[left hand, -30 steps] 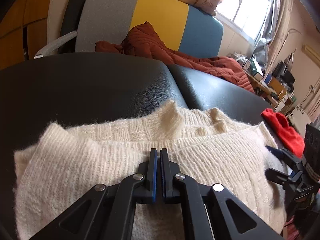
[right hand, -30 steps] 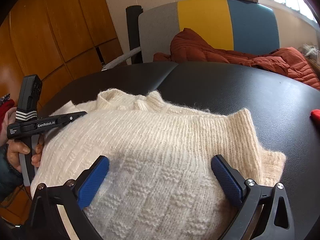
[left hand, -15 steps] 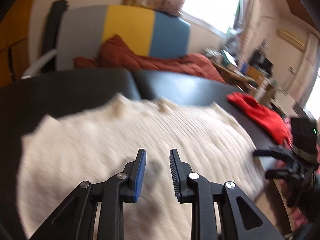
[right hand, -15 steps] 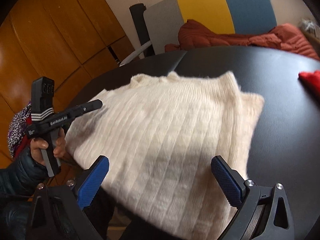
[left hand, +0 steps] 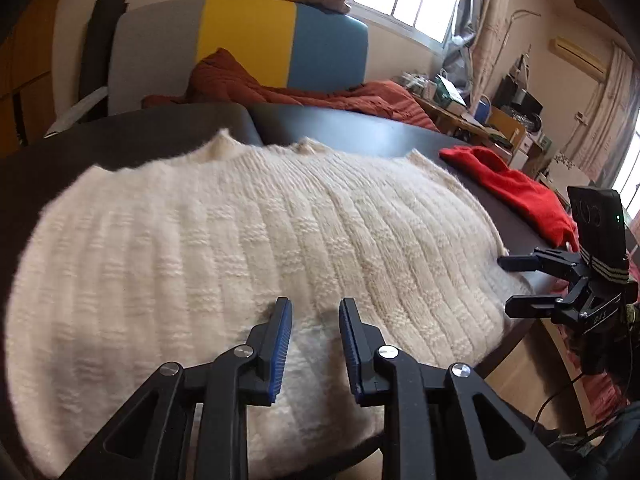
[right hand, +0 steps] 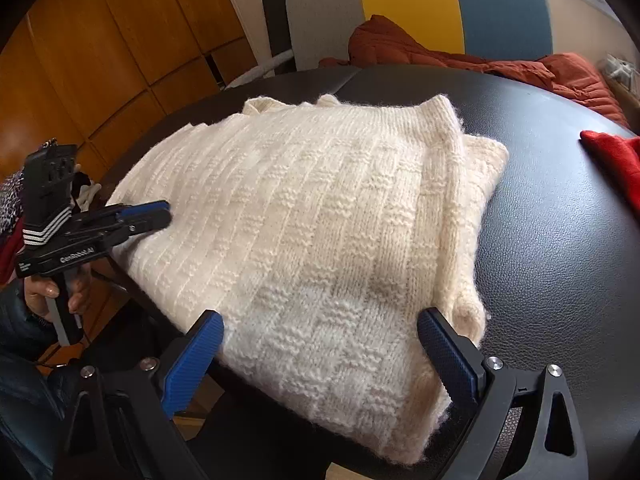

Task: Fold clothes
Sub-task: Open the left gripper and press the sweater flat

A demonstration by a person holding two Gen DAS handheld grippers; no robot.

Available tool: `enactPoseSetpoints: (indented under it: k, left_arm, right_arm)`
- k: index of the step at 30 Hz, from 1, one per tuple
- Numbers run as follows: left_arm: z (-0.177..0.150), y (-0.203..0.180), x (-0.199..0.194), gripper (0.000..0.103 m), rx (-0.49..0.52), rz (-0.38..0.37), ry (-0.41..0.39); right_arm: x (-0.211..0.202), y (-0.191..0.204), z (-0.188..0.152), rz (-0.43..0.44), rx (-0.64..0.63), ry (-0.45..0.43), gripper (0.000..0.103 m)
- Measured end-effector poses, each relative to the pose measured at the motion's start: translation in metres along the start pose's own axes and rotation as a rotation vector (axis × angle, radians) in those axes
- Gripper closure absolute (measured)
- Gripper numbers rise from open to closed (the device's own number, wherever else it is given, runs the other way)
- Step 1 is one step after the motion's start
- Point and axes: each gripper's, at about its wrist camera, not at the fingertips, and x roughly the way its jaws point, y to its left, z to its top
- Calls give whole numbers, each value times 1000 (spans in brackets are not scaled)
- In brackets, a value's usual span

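Observation:
A cream knitted sweater (left hand: pixel 240 240) lies folded on the black table (left hand: pixel 120 136), its near edge at the table's rim. My left gripper (left hand: pixel 314 308) hovers over that near edge, open by a narrow gap with nothing between the blue pads. In the right wrist view the sweater (right hand: pixel 320 220) fills the middle, and my right gripper (right hand: pixel 320 318) stands wide open over its near corner, gripping nothing. The left gripper (right hand: pixel 160 216) shows at the sweater's left side, held by a hand. The right gripper (left hand: pixel 508 284) shows open at the sweater's right edge.
A red garment (left hand: pixel 516 192) lies on the table to the right of the sweater. A rust-coloured jacket (left hand: pixel 320 96) is draped behind the table against a grey, yellow and blue chair (left hand: pixel 240 40). Wooden cabinets (right hand: pixel 100 60) stand on the left, and bare black table (right hand: pixel 560 240) lies right of the sweater.
My left gripper went from shut on the sweater's fabric to open and drew back toward the near edge. The right gripper also pulled back, staying wide open. The sweater lies flatter.

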Motion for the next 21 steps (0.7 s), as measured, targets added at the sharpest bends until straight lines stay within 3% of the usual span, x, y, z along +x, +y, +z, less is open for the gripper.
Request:
enactPoseSetpoints:
  k: [6, 12, 19, 21]
  left_arm:
    - [6, 50, -35, 75, -105, 114, -66]
    - [-1, 87, -42, 74, -203, 210, -78]
    - [-25, 98, -24, 73, -257, 207, -68]
    - [-23, 99, -19, 72, -247, 226, -75]
  right_arm:
    - [-11, 12, 32, -35, -26, -62, 4]
    - [18, 37, 72, -91, -103, -103, 3]
    - [69, 34, 101, -191, -139, -60, 0]
    - [77, 24, 103, -172, -129, -72, 0]
